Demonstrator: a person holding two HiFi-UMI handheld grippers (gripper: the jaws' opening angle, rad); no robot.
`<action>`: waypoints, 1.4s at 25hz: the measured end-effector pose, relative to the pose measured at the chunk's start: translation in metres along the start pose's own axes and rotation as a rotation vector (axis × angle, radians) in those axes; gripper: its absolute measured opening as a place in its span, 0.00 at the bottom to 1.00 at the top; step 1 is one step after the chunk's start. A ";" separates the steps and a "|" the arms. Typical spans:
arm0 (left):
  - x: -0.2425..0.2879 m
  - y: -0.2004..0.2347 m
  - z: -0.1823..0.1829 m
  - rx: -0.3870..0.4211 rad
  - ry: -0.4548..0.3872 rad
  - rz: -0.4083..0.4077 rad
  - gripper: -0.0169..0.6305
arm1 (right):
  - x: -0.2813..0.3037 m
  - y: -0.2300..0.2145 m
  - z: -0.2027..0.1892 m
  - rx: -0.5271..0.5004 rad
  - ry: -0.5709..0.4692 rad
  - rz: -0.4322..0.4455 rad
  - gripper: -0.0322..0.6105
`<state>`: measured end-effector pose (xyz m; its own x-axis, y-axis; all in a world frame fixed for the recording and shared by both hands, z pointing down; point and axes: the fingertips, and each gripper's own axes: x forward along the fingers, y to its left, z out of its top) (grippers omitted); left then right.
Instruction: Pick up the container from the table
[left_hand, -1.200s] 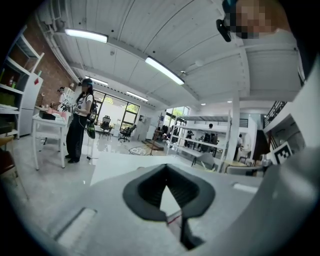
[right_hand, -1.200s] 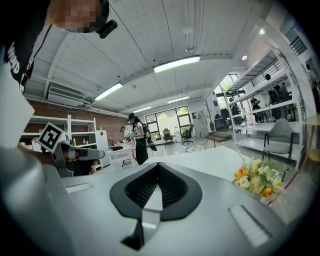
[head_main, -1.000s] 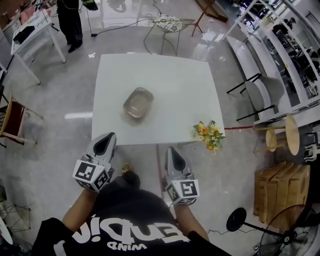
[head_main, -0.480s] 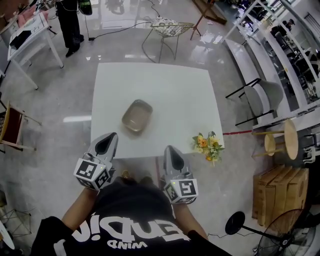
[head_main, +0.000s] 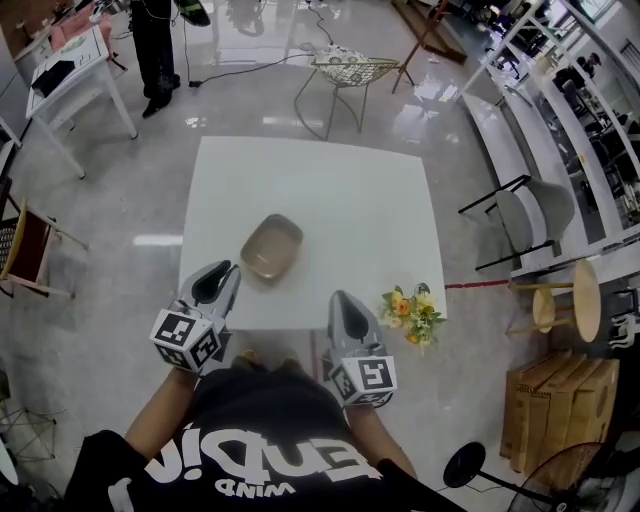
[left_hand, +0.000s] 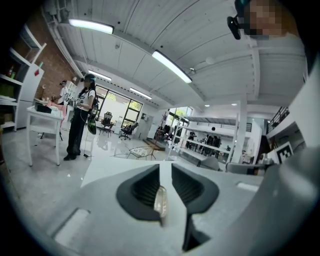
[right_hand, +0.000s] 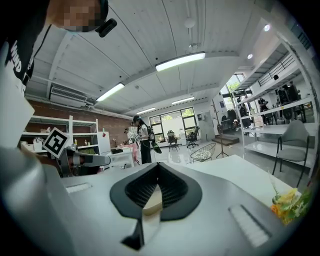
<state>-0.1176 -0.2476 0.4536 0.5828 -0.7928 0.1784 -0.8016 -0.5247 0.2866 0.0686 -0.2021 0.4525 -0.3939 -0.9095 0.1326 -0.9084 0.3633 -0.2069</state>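
A shallow beige container (head_main: 272, 247) lies on the white square table (head_main: 350, 200), left of the middle and near the front edge. My left gripper (head_main: 224, 271) reaches over that front edge, just short of the container's near left corner. Its jaws are opening, a narrow slit apart, with nothing between them. Through the slit in the left gripper view (left_hand: 165, 168) the container (left_hand: 160, 201) shows ahead. My right gripper (head_main: 343, 298) hovers at the front edge, well to the container's right, tips together. In the right gripper view (right_hand: 157, 166) the container (right_hand: 152, 199) shows behind the jaws.
A bunch of yellow flowers (head_main: 411, 310) hangs at the table's near right corner. Beyond the table stands a wire chair (head_main: 352, 68). A person (head_main: 155, 45) stands by a white desk (head_main: 72, 70) far left. A grey chair (head_main: 528, 205) and wooden stools (head_main: 575, 288) are right.
Both grippers have come forward to the table's front edge, the left tip now over it beside the container. The table and container sit closer in the head view.
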 end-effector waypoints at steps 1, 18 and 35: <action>0.002 0.000 -0.002 -0.005 0.001 0.000 0.15 | 0.001 -0.001 -0.001 -0.001 -0.001 0.004 0.05; 0.082 0.067 -0.048 -0.068 0.171 0.007 0.57 | -0.004 -0.021 -0.002 0.009 0.029 -0.009 0.05; 0.157 0.152 -0.116 -0.044 0.372 0.129 0.55 | -0.010 -0.059 -0.014 0.013 0.071 -0.098 0.05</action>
<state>-0.1325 -0.4157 0.6344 0.4930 -0.6806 0.5420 -0.8695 -0.4082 0.2782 0.1241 -0.2120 0.4768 -0.3130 -0.9238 0.2206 -0.9413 0.2707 -0.2019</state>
